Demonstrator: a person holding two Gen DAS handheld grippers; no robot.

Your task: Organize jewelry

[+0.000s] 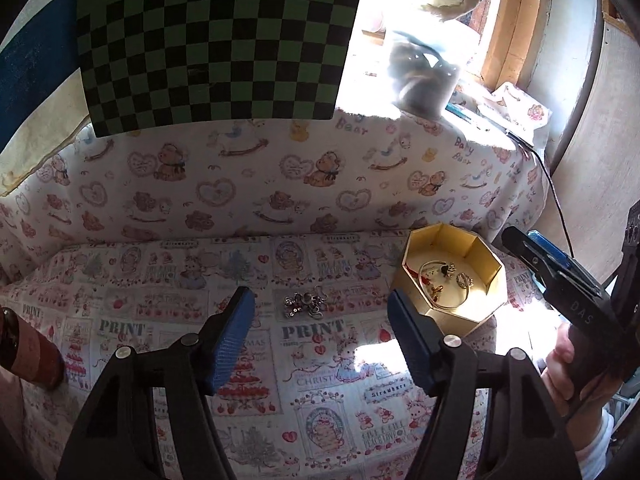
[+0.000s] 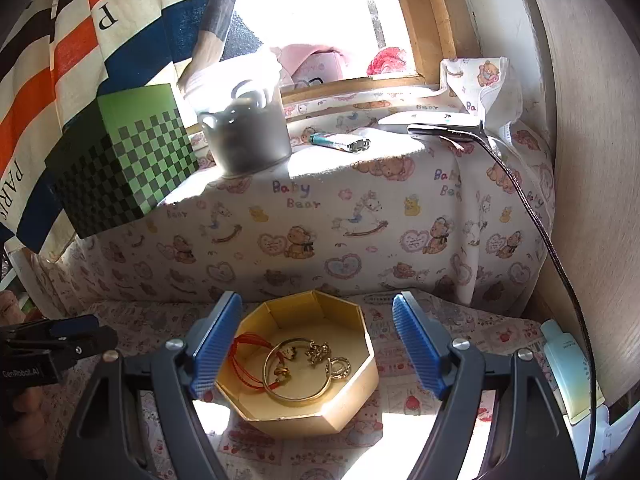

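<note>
We see a bench [image 1: 160,280] draped in printed cloth, its near edge cut off by both views. Behind it, ahead of both grippers, rises a cloth-covered ledge bearing a green checkered box [image 2: 128,160] and a grey pot [image 2: 248,136] whose contents we cannot make out in the glare.

The gold octagonal box [image 2: 348,404] sits just ahead of the right gripper [image 2: 320,344], framed between its spread blue pads, which touch nothing. Inside lie a gold bangle [image 2: 298,396], a red cord [image 2: 250,360] and small charms too tangled to tell apart.

The left gripper [image 1: 322,312] stands open too, holding nothing. A small silver jewelry cluster [image 1: 306,304] lies on the cloth just beyond its fingertips, between them; its pieces blur together. The box is ahead to its right.

A hand [image 1: 568,364] grips the right gripper's handle, mostly hidden.
</note>
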